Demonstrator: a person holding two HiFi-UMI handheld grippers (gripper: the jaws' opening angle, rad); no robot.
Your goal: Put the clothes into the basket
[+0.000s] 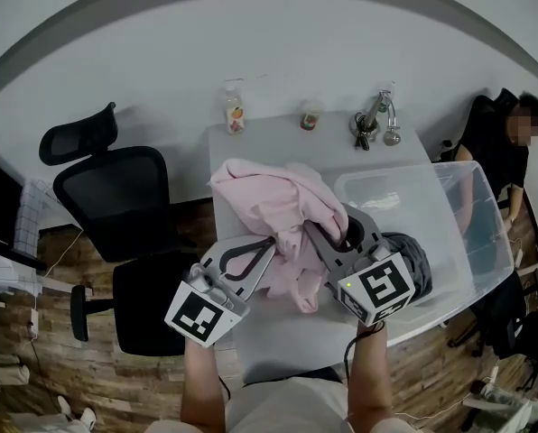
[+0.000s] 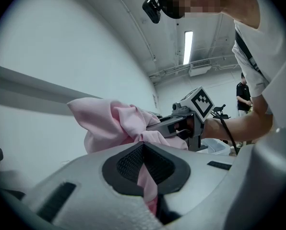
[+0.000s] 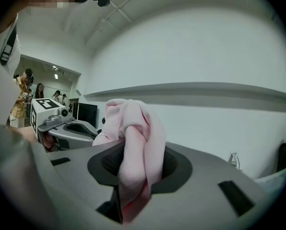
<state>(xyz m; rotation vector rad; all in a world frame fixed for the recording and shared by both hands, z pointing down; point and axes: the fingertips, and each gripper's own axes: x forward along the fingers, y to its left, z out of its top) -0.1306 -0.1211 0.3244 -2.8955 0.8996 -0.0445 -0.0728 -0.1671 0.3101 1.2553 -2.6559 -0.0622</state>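
Observation:
A pink garment (image 1: 273,206) hangs bunched above the white table (image 1: 278,336), held up by both grippers. My left gripper (image 1: 271,242) is shut on its left part; pink cloth (image 2: 128,121) runs out between the jaws in the left gripper view. My right gripper (image 1: 316,233) is shut on the right part, and a thick fold of the pink garment (image 3: 133,147) is pinched between its jaws. The clear plastic basket (image 1: 472,233) stands to the right, with a dark grey garment (image 1: 413,260) inside it. The right gripper (image 2: 155,126) also shows in the left gripper view.
A black office chair (image 1: 115,197) stands left of the table. At the table's far edge are a bottle (image 1: 234,111), a small cup (image 1: 310,115) and keys (image 1: 364,132). A seated person (image 1: 504,152) is beyond the basket at the right.

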